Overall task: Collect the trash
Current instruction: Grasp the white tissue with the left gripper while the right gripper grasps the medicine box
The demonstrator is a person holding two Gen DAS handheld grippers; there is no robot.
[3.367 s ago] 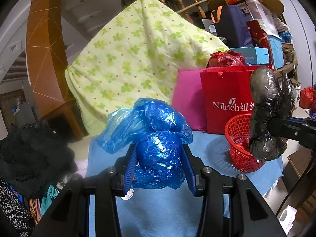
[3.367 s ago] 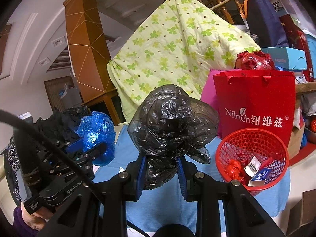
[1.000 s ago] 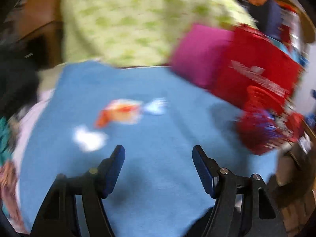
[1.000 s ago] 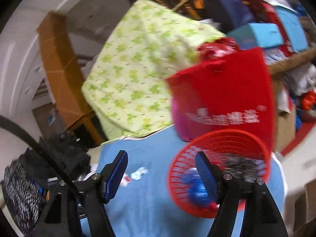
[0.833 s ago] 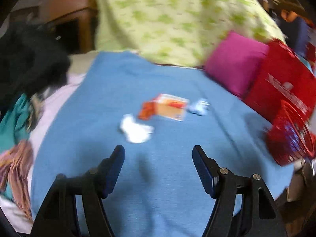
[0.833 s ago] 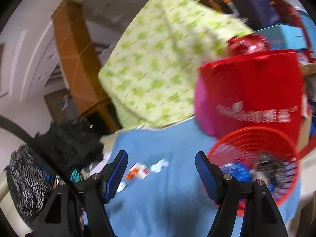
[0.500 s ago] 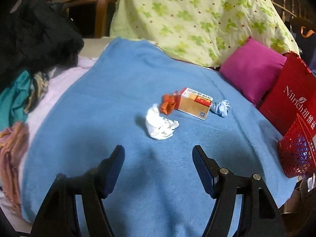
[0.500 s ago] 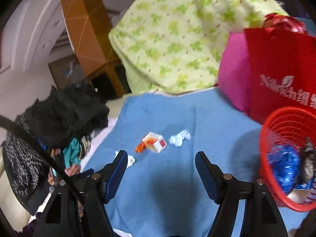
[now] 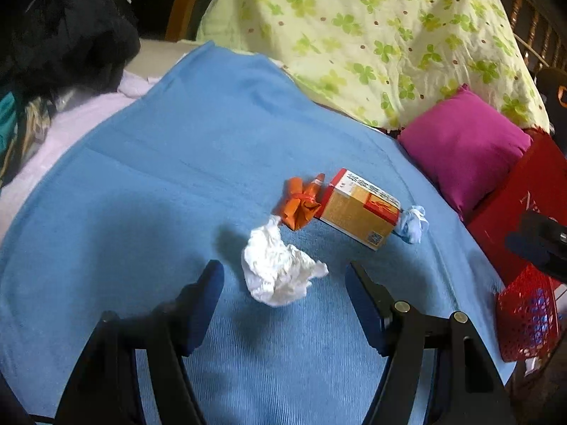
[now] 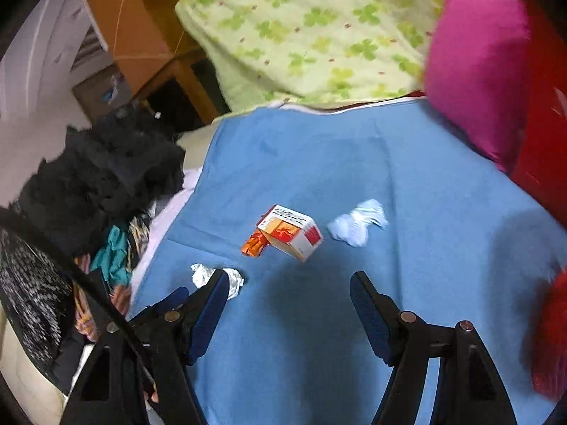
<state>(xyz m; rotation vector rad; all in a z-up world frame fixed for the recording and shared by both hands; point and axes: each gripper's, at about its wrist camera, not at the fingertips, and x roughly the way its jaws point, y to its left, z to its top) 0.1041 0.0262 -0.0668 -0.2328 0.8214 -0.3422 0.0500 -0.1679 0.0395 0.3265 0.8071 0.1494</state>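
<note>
Your left hand-held gripper [image 9: 283,283] is spread wide and holds nothing; a crumpled white tissue [image 9: 278,270] lies on the blue blanket [image 9: 159,184] between its blue fingertips, touching neither. Your right hand-held gripper [image 10: 287,295] is spread wide too, hovering over bare blanket, and its left finger hides part of that tissue [image 10: 200,273].

Just beyond the tissue sits an orange wrapper [image 9: 299,203], touching the near-left end of a red-and-gold carton [image 9: 359,209] that lies tilted on its side. Against the carton's right end rests a pale blue wad [image 9: 411,225]; its material is hard to make out.

At the right edge, the red mesh basket [image 9: 526,322] is cut off by the frame, its contents only a blue blur. Farther back lean a magenta cushion [image 9: 464,148] and a clover-print quilt [image 9: 372,35]; a dark clothes heap [image 9: 63,28] fills the far left.
</note>
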